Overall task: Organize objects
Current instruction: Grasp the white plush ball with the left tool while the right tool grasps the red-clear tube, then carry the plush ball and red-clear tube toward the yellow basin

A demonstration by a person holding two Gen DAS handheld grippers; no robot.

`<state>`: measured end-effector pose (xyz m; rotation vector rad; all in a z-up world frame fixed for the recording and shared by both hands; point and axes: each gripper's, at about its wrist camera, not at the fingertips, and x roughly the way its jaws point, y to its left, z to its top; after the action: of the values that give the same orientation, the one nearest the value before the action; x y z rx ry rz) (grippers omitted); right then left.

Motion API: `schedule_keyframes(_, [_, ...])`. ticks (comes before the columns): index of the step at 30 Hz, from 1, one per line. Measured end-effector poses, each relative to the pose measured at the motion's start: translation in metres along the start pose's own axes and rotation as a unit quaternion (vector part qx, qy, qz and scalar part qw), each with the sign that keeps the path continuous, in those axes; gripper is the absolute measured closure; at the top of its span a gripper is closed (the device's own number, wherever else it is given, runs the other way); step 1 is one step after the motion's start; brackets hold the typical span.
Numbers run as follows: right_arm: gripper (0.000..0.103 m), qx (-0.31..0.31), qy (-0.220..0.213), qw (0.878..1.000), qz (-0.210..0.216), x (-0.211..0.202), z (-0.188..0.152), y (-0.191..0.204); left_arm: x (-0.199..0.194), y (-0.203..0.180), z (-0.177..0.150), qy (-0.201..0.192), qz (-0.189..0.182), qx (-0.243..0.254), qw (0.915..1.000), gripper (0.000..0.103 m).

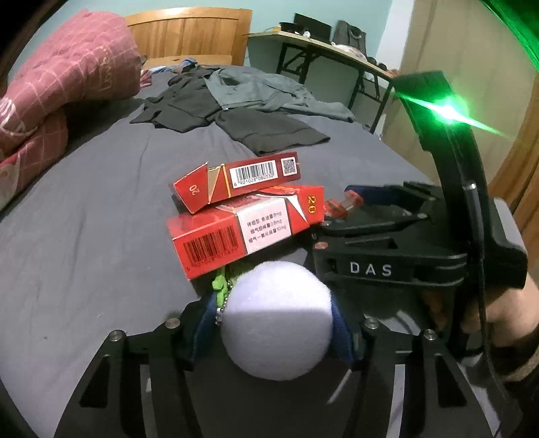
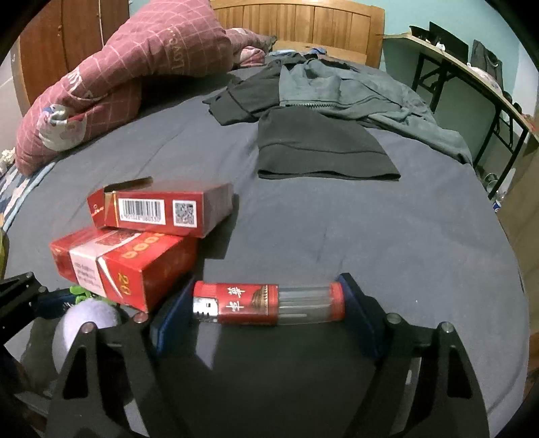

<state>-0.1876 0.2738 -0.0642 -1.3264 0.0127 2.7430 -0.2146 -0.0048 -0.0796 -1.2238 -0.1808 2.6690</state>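
Note:
My left gripper (image 1: pixel 273 313) is shut on a white plush ball (image 1: pixel 279 340), its blue pads pressing both sides. A green charm on a bead chain (image 1: pixel 220 284) hangs by the ball. Just beyond lie two red cigarette packs, an open upper pack (image 1: pixel 242 182) resting on the lower pack (image 1: pixel 235 232). My right gripper (image 2: pixel 267 303) is shut on a red and clear lighter (image 2: pixel 249 303), held end to end just above the grey bed sheet (image 2: pixel 370 236). In the right wrist view, the packs (image 2: pixel 134 266) and the ball (image 2: pixel 87 320) sit to its left.
Dark and grey clothes (image 2: pixel 320 145) lie spread across the bed's middle and far side. A pink checked quilt (image 2: pixel 128 67) is bunched at the far left before a wooden headboard (image 2: pixel 296 23). A folding desk (image 2: pixel 471 77) stands to the right of the bed.

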Motion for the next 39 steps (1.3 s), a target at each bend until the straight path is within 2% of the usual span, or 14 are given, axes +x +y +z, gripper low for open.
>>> schedule_keyframes(5, [0.021,-0.007,-0.003,1.0,-0.001,-0.009,-0.008,0.002,-0.013,0.003,-0.01,0.002,0.002,0.019,0.9998,0.047])
schedule_keyframes(10, [0.021,-0.003,-0.001,1.0,0.001,-0.023,-0.022,0.0,-0.028,0.014,-0.02,0.006,0.002,0.006,1.0,0.047])
schedule_keyframes(19, [0.021,0.011,0.003,1.0,-0.02,-0.061,-0.063,0.007,-0.065,0.017,-0.056,0.001,0.024,-0.001,0.9997,0.047])
schedule_keyframes(25, [0.021,0.092,-0.009,0.994,-0.05,-0.101,-0.102,0.002,-0.097,0.017,-0.083,0.0,0.061,-0.002,0.9981,0.047])
schedule_keyframes(28, [0.021,0.142,-0.033,0.988,-0.05,-0.122,-0.123,-0.004,-0.125,0.018,-0.097,-0.048,0.083,-0.012,0.9953,0.048])
schedule_keyframes(29, [0.021,0.15,-0.038,0.987,-0.05,-0.125,-0.124,-0.006,-0.132,0.02,-0.095,-0.06,0.083,-0.018,0.9946,0.048])
schedule_keyframes(31, [0.021,0.159,-0.037,0.985,-0.051,-0.126,-0.12,-0.01,-0.13,0.018,-0.089,-0.048,0.084,-0.007,0.9953,0.048])
schedule_keyframes(34, [0.021,0.155,-0.046,0.985,-0.053,-0.127,-0.11,-0.009,-0.134,0.015,-0.091,-0.061,0.103,0.004,0.9928,0.048])
schedule_keyframes(37, [0.021,0.15,-0.066,0.985,-0.05,-0.137,-0.102,-0.004,-0.136,0.012,-0.092,-0.061,0.089,-0.01,0.9941,0.048])
schedule_keyframes(39, [0.021,0.145,-0.073,0.986,-0.048,-0.143,-0.098,-0.001,-0.139,0.008,-0.094,-0.066,0.097,0.0,0.9931,0.048])
